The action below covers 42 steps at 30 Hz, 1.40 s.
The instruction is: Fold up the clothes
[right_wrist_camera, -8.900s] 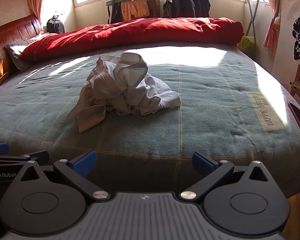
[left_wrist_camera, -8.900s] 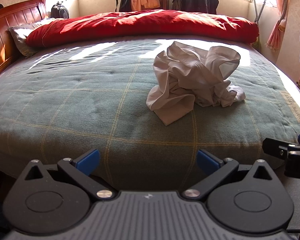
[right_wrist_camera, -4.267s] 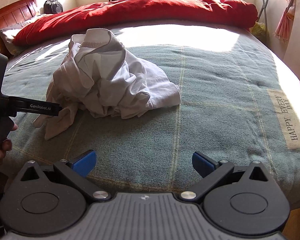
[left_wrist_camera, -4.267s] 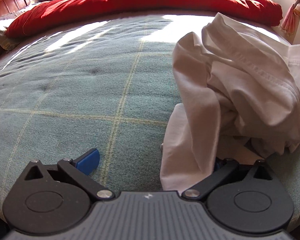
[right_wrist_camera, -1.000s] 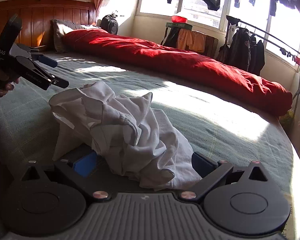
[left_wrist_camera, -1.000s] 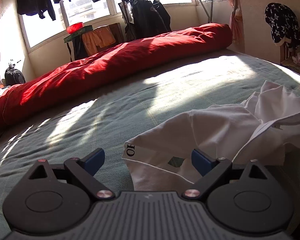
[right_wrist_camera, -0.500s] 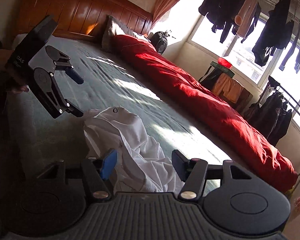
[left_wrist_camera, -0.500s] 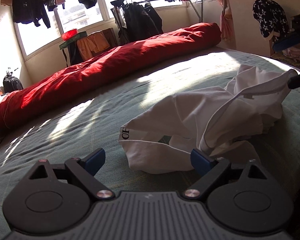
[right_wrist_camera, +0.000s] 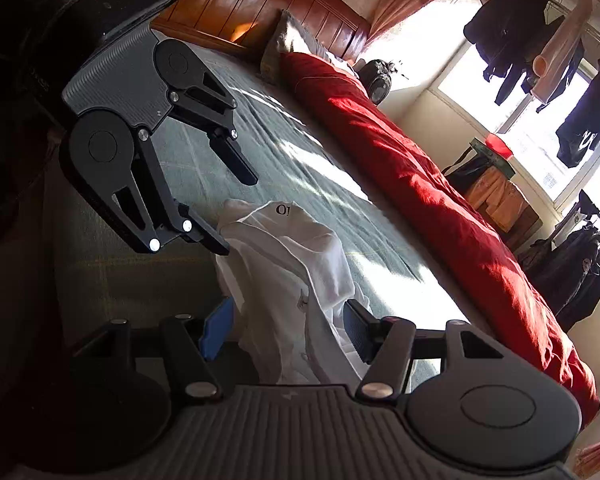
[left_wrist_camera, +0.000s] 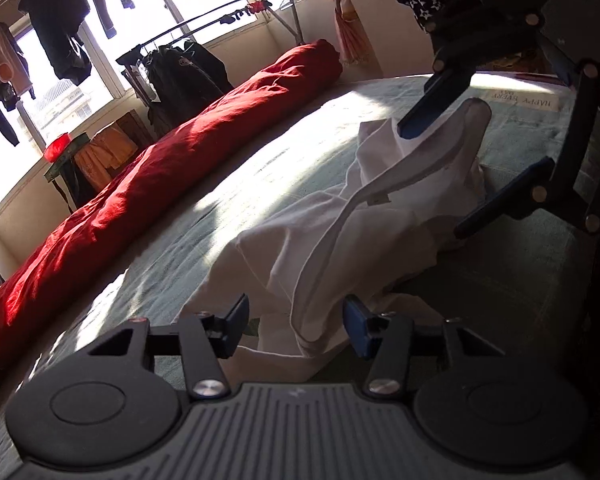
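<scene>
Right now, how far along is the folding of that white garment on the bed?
Barely begun. No fold shows: the white garment lies crumpled on the green bedspread. In hand: the left tool is closing with cloth between its fingers; the right tool straddles another part. Spreading flat and all folding remain.

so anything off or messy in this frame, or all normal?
Only the white garment stands out: it lies bunched and twisted on the green bedspread, not spread flat. Cloth sits between the fingers of both the closing left gripper and the right gripper. Nothing looks torn or spilled.
</scene>
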### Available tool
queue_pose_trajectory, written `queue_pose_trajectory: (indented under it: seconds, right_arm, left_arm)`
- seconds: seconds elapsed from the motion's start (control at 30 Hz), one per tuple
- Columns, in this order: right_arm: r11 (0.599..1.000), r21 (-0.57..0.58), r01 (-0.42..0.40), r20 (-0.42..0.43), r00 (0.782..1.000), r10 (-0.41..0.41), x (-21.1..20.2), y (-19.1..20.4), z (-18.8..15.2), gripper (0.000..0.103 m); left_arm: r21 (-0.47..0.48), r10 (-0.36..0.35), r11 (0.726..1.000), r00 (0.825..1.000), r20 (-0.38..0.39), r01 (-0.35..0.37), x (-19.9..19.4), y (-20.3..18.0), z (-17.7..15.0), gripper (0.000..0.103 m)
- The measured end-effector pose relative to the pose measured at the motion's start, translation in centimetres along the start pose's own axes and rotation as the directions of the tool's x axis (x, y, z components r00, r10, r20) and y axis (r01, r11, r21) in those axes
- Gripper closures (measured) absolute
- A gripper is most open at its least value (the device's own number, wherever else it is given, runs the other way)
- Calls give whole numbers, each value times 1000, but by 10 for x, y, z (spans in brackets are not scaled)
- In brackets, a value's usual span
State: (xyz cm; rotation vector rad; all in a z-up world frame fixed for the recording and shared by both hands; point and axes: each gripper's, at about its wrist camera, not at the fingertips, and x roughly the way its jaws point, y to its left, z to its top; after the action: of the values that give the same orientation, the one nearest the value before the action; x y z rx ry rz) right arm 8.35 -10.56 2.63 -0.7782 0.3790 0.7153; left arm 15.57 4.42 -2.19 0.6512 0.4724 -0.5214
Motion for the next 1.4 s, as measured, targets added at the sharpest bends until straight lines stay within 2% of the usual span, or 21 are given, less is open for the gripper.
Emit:
queue_pose_trajectory:
  seconds: [0.1, 0.2, 0.3, 0.33, 0.4, 0.47, 0.5, 0.6, 0.63, 0.67, 0.7, 0.73, 0.93, 1.07, 1.2, 1.4]
  right_arm:
    - [1000, 16, 1, -6, 1000, -1, -4, -1, -4, 38]
    - [1000, 27, 1, -8, 1000, -1, -9, -2, -8, 38]
    - [999, 40, 4, -11, 1000, -3, -12, -4, -13, 38]
    - [999, 45, 4, -12, 1000, -4, -12, -4, -14, 38]
    - [999, 52, 7, -12, 1000, -6, -13, -4, -17, 38]
    - [998, 64, 6, -10, 1000, -5, -14, -5, -19, 38]
    - [997, 71, 2, -8, 1000, -2, -15, -5, -20, 38]
    - [996, 94, -3, -3, 1000, 3, -19, -8, -22, 38]
    - [995, 98, 0, -2, 1000, 0, -20, -8, -22, 38]
    - [995, 101, 6, -2, 1000, -6, -21, -9, -23, 38]
    - [995, 103, 10, -2, 1000, -10, -22, -10, -24, 38]
    - [994, 106, 12, -3, 1000, -11, -24, -11, -25, 38]
    - [992, 123, 28, -5, 1000, -28, -30, -18, -35, 37]
    - [987, 154, 47, 12, 999, -49, -33, -25, -39, 37]
    - [983, 171, 73, 12, 997, -76, -33, -31, -43, 37]
    - [964, 234, 123, -11, 992, -124, -13, -49, -48, 37]
  left_arm:
    - [84, -34, 996, 999, -26, 36, 17, -9, 1, 60]
    - [195, -57, 979, 997, -47, 65, 21, -25, -3, 64]
    - [326, -2, 945, 999, -46, 17, 20, -43, -6, 88]
    - [362, 17, 932, 999, -36, -3, 19, -48, -8, 91]
    - [418, 54, 907, 999, -8, -45, 15, -57, -8, 92]
    - [436, 56, 899, 998, -13, -45, 14, -58, -7, 92]
    - [456, 59, 889, 998, -16, -46, 16, -60, -8, 82]
    - [510, 74, 859, 997, -20, -54, 22, -64, -10, 84]
    - [524, 81, 850, 997, -19, -59, 23, -65, -10, 90]
    - [538, 87, 841, 996, -18, -64, 24, -67, -10, 91]
    - [523, 95, 849, 995, -8, -77, 23, -64, -6, 97]
    - [497, 106, 862, 994, 8, -96, 20, -60, -1, 98]
    - [338, 180, 920, 980, 89, -200, 6, -15, 32, 98]
    - [246, 240, 933, 963, 119, -263, 14, 16, 54, 98]
    - [121, 255, 956, 960, 112, -268, 27, 50, 73, 98]
    - [80, 276, 955, 955, 110, -285, 33, 66, 75, 98]
